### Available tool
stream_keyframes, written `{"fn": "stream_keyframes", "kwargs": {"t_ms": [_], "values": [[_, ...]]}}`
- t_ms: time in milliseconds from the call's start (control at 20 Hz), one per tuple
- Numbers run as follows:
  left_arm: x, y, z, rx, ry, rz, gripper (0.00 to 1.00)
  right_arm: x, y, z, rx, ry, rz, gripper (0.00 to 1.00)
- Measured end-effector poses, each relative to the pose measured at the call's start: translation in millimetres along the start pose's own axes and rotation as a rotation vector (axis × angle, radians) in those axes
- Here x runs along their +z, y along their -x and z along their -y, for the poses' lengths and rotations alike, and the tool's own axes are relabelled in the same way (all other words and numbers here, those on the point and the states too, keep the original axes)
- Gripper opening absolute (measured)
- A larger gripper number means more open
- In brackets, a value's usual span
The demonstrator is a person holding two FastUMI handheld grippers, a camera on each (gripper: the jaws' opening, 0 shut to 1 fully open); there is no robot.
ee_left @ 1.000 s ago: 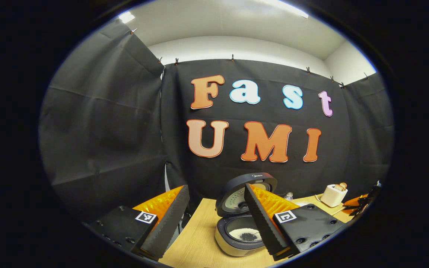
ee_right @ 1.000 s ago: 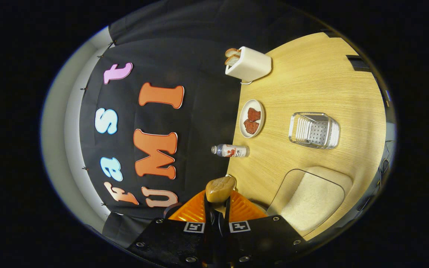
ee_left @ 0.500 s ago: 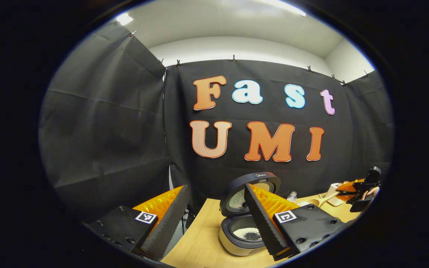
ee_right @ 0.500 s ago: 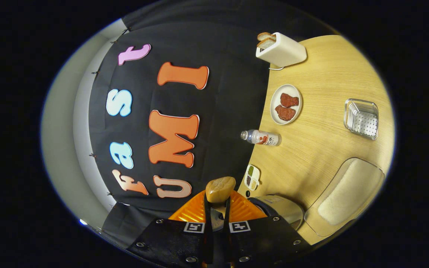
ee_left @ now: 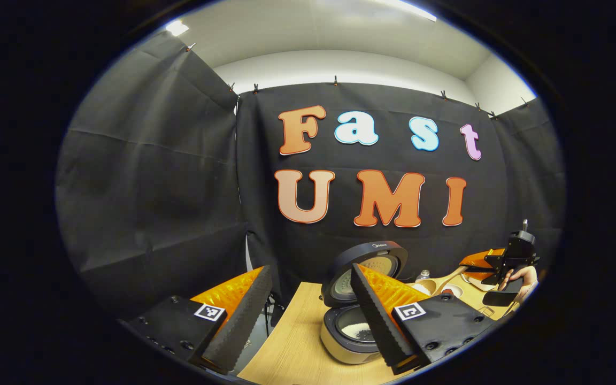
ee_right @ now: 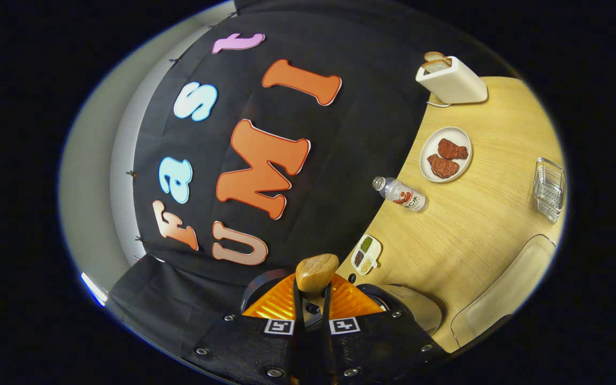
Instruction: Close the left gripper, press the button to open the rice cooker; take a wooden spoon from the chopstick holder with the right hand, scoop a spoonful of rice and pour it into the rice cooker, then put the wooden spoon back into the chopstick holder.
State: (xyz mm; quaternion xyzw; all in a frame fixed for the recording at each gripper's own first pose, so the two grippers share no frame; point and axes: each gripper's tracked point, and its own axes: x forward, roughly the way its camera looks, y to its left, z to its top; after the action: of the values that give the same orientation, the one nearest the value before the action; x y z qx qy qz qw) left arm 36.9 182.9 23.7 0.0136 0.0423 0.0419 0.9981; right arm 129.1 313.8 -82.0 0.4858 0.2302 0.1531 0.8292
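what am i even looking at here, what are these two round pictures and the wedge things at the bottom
A person holds two hand-held grippers, each carrying a fisheye camera. The wedges are each gripper's own fingers. In the left gripper view, the left gripper is open above an open round rice cooker with rice inside. The right gripper view is rolled sideways: the right gripper is shut on a wooden spoon. On the pale wooden table are a white toaster, a plate of red meat and a small bottle.

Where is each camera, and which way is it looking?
Left gripper view: rides on the left claw, looks level across the table at the open rice cooker; its two fingers spread.
Right gripper view: rides on the right claw, rolled sideways, fingers pinching the wooden spoon.
Both share the rice cooker, bottle and table.
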Motion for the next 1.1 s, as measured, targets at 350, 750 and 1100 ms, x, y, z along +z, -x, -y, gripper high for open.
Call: {"fn": "stream_keyframes", "kwargs": {"t_ms": [350,750,1100], "values": [[-4,2,-5,-0.014,0.017,-0.01,0.97,-14,-11,-12,0.003,0.169,0.01,0.1],[-3,3,-17,-0.004,0.021,-0.006,0.99,-20,-14,-20,0.013,0.264,0.027,0.1],[-3,1,-21,-0.002,0.019,0.001,0.97,-25,-16,-22,0.01,0.314,0.034,0.1]]}}
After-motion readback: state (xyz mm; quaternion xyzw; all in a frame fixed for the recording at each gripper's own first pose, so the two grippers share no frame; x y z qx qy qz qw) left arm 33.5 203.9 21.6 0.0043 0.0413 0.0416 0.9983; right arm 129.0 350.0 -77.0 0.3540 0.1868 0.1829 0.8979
